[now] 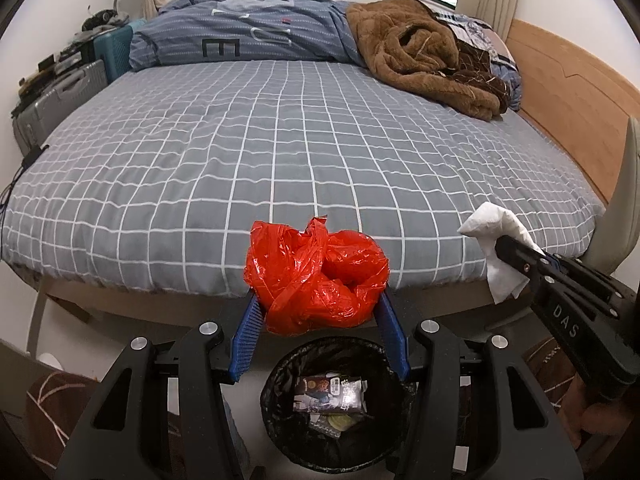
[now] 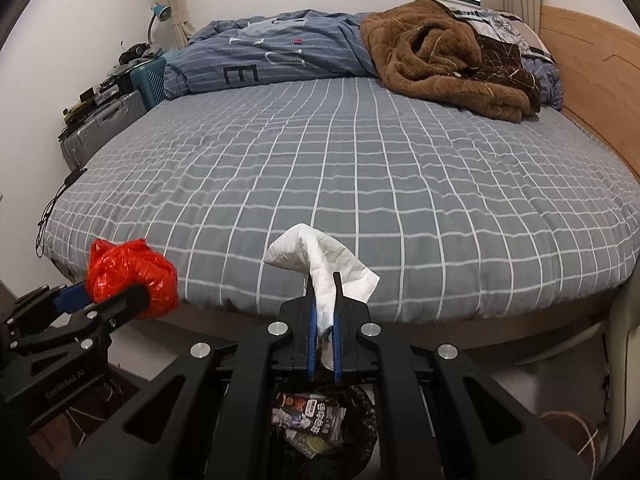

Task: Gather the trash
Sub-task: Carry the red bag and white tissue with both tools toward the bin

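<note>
- Over the bin at the foot of the bed (image 1: 280,152), we're holding two bits of trash at once, one per gripper.
- Left gripper (image 1: 320,312) is sitting partly spread, its blue pads squeezing a crumpled red plastic bag (image 1: 316,276) from both sides. We're guessing it's basically weightless and springy, so it's puffing out above the pads, and the film looks slick enough to creep out if the squeeze loosens.
- Right gripper (image 2: 324,320) is pressed nearly flat together, pinching a white tissue (image 2: 320,264) by its middle, with one end flopping up and the other hanging below the pads. Soft, limp, tears easily, so we're not planning on tugging it.
- Black-lined trash bin (image 1: 336,404) is sitting on the floor just under both grippers, already holding some wrappers.
- Judgement call: both pieces are so light they may cling to the pads or drift sideways when we're letting go, so we're thinking low and centred over the opening.
</note>
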